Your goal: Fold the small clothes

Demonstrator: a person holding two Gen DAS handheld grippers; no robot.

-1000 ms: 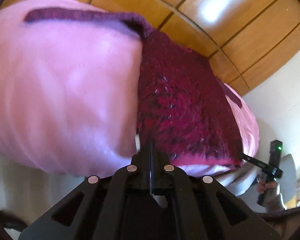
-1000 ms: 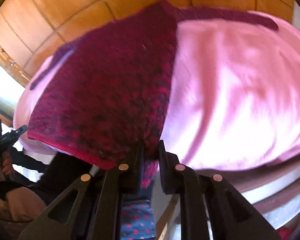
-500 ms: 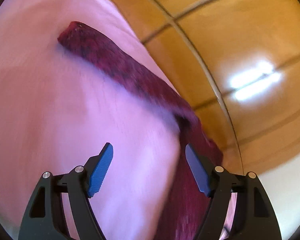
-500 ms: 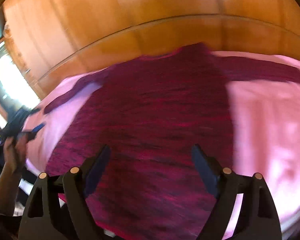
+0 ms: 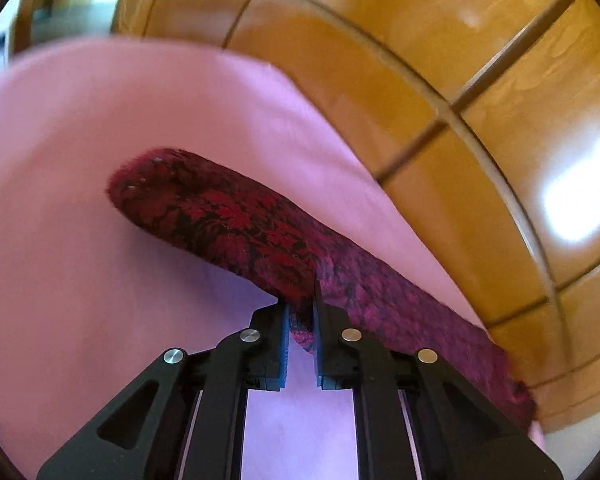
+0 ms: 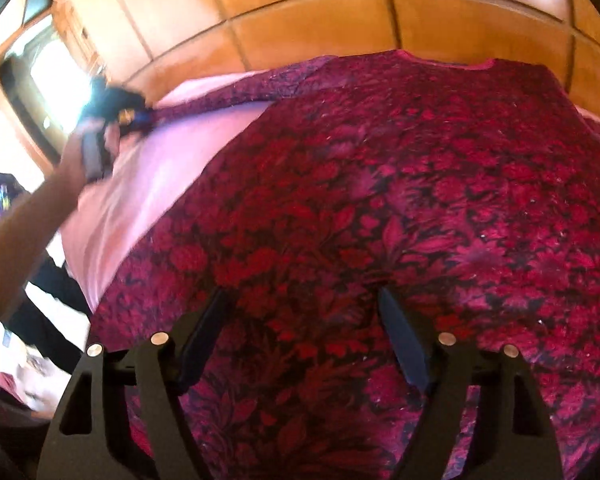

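You're barely started: red floral top [image 6: 380, 208] lies flat, unfolded on the pink sheet [image 5: 80, 240] w/ your left gripper [image 5: 300, 312] pinched on its sleeve [image 5: 228, 224], right gripper [image 6: 304, 336] spread wide over the body, so all folds remain.

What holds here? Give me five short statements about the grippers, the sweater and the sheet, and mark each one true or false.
1. The left gripper is shut on the sleeve of the dark red floral knit sweater. True.
2. The right gripper is clamped on the sweater's hem. False: its jaws stand wide open above the sweater's body.
3. The sweater lies spread on a pink sheet. True.
4. The sweater is already folded into a small square. False: its body lies flat and the sleeve stretches out sideways.
5. The panelling behind the sheet is white tile. False: it is glossy orange-brown wood.
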